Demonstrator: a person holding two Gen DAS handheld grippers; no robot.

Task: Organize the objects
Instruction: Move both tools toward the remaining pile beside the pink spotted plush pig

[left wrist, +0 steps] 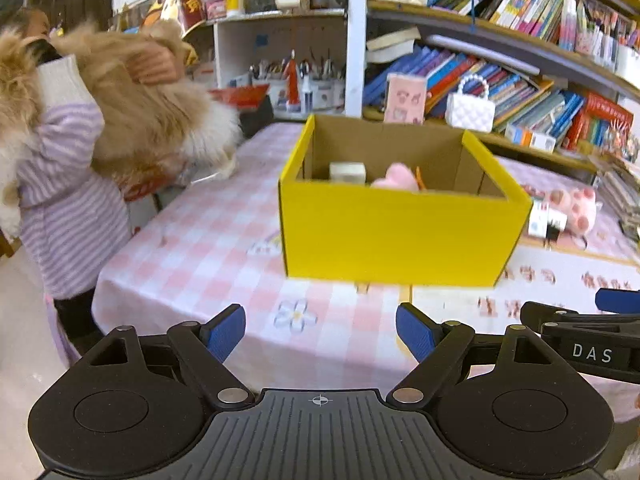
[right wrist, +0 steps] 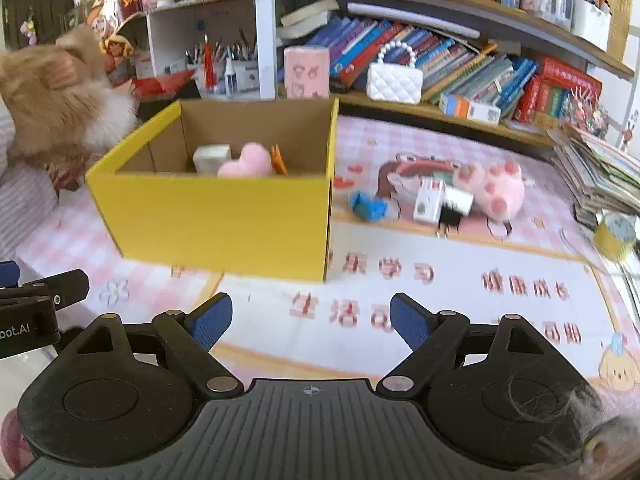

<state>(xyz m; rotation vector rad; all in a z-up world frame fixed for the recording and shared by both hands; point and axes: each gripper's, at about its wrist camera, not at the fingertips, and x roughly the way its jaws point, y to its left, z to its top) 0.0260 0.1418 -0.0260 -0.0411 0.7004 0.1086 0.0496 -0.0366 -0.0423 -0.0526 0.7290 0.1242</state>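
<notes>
At the far left a person in a purple-and-white striped top (left wrist: 68, 208) stands at the edge of the surface, hugging a fluffy tan-and-white dog (left wrist: 156, 120). The surface, covered by a pink-and-white checked cloth (left wrist: 200, 240), stretches rightward under an open yellow cardboard box with a plain brown inside (left wrist: 396, 236). Inside the box lie a small white block (right wrist: 212, 158), a soft pink plush piece (right wrist: 248, 164) and something thin and orange (right wrist: 279, 160), all bunched near the middle. Just right of the box, on the cloth, sits a small crumpled blue item (right wrist: 368, 206), then a white boxy gadget with a round dot (right wrist: 428, 200) touching a black-and-white part, then a pink plush paw with darker pink pads (right wrist: 500, 190) pressed against them. Further right a small yellow tub (right wrist: 614, 236) stands near a stack of books at the edge. Behind everything runs a bookshelf (right wrist: 460, 12) packed with books, with a white quilted handbag with a pearl handle (right wrist: 394, 80) on its lower board.

The left gripper (left wrist: 320, 332) hovers in front of the box with its blue-padded jaws spread wide and nothing between them. The right gripper (right wrist: 310, 322) hangs beside it over the printed mat, its jaws likewise spread and empty
</notes>
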